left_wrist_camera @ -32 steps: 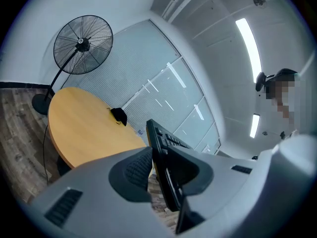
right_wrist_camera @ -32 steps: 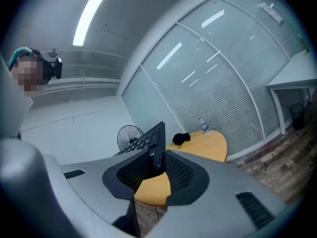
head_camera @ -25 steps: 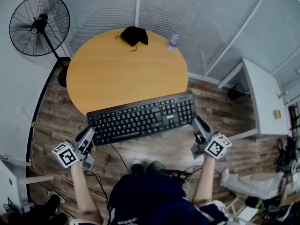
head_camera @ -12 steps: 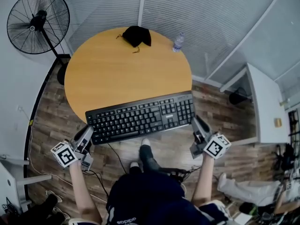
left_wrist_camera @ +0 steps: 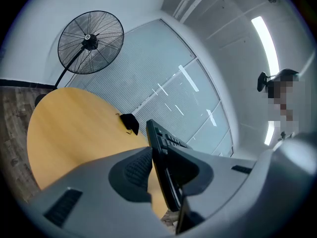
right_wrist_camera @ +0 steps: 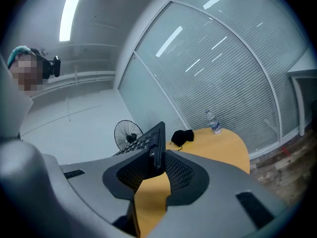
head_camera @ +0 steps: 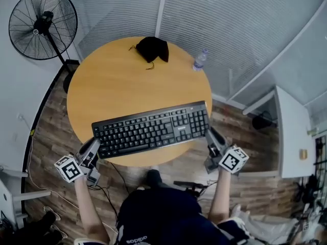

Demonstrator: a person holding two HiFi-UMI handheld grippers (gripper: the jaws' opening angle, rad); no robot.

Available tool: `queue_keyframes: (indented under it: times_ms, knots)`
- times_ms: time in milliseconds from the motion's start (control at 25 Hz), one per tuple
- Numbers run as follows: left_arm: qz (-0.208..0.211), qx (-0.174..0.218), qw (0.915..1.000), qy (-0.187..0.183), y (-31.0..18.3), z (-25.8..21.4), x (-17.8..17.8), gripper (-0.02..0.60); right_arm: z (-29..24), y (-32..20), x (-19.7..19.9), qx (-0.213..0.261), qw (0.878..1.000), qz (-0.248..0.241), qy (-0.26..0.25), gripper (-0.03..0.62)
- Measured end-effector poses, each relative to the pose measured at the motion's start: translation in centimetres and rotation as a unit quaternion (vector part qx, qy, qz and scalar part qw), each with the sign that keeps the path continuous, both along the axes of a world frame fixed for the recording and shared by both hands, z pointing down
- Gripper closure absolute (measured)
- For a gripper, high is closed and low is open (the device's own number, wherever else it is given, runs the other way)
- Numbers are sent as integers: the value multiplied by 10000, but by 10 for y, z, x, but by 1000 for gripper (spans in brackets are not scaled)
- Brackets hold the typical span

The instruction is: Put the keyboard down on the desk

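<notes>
The round wooden desk (head_camera: 117, 86) is filling the middle of the head view, with a standing fan (head_camera: 43, 24) beyond its rim at 10 o'clock. The black keyboard (head_camera: 150, 129) is lying across the desk's 6 o'clock edge, its near side overhanging. It is probably hanging just above the wood, though contact cannot be judged from here. The left gripper (head_camera: 95, 147) is clamping the keyboard's 9 o'clock end and the right gripper (head_camera: 210, 135) is clamping its 3 o'clock end, jaws pressing on the thin edges. A black cloth (head_camera: 152, 48) and a water bottle (head_camera: 200, 60) are sitting well clear at 12 and 1 o'clock. If released here, the keyboard could tip off the overhanging edge. Uneven lowering might also twist it out of one clamp.
</notes>
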State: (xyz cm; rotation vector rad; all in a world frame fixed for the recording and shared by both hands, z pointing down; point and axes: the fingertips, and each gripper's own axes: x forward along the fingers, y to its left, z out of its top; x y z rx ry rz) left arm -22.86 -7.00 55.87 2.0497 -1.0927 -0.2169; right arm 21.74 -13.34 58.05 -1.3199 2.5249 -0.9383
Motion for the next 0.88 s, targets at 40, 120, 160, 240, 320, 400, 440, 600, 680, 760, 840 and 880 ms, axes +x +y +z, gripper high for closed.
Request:
queue_keyframes:
  times_ms: [40,120,160,240,320,400,440,600,680,760,840,880]
  knots:
    - [-12,-9,10000,-2,0,-1,0,488,1,0,0,-30,10000,-5,-4,503]
    - [-20,-37,10000,-2,0,-3,1,488,1,0,1,-72,10000,-23,-4,503]
    - [-17,-54,10000,2,1,-3,1,488,1,0,1,-82,10000,-35,1,503]
    - [-7,-88,10000,17,1,-2,1,488,-1,0,0,-85,9999,-68,6,503]
    - [2,-137,9999,28,2,-2,1,488,-4,1,-2,-94,9999,-91,13,503]
    - [3,-208,9998,47,3,-2,1,488,-8,1,-3,-115,9999,-96,84,503]
    - [-5,-243,9997,60,4,-2,1,488,-11,1,-3,-116,9998,-107,118,503]
    - [-88,-307,9994,123,5,-3,0,488,-12,0,-4,-168,9996,-170,139,503]
    - [-118,-321,9993,122,5,-3,1,488,-8,0,-3,-237,9995,-157,113,503]
    - [-129,-322,9993,103,4,-3,2,488,-4,-1,-1,-284,9995,-133,90,503]
    - [-133,-320,9994,73,4,-3,2,488,0,0,1,-313,9994,-99,64,503]
    - [-130,-323,9994,50,5,-3,2,488,2,1,1,-304,9995,-93,57,503]
